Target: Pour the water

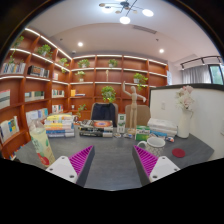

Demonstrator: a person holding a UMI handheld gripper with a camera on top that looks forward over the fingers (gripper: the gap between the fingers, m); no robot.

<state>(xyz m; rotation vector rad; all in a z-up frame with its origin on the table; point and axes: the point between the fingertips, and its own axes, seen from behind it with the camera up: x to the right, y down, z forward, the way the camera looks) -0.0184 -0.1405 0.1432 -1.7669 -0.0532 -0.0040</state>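
My gripper [113,163] is open, its two magenta pads [81,160] wide apart with only bare grey table [112,150] between them. A clear plastic bottle [42,145] stands upright on the table, to the left of the left finger and apart from it. A white cup [155,143] on a saucer sits beyond the right finger. Nothing is held.
Stacks of books [61,125] and boxes [97,127] line the far side of the table, with a wooden figure [130,103] behind them. A white vase of flowers [184,112] stands far right, a red coaster [179,152] near the cup. Bookshelves [30,80] fill the left wall.
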